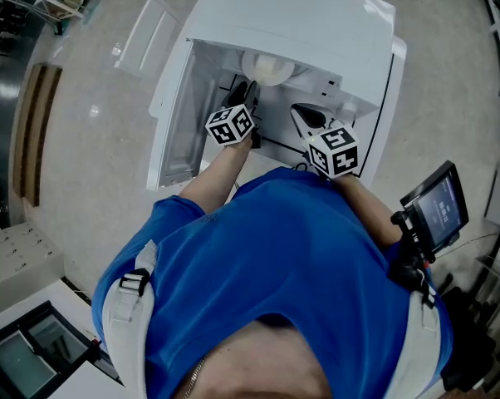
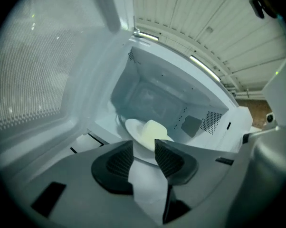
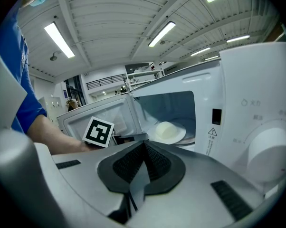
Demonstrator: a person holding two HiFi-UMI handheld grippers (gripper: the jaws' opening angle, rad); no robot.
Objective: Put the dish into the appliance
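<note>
Backdrop: white microwave oven, door open
Dish: white round plate inside, straight ahead of left gripper
Left: released, empty
Right gripper: clenched, empty

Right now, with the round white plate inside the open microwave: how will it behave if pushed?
The round white plate looks rigid and glossy, so it would probably slide rather than flex. The pale lump sits on top, seemingly loose; a sharp push may shift it. If ceramic, the plate could chip against the white microwave walls.
</note>
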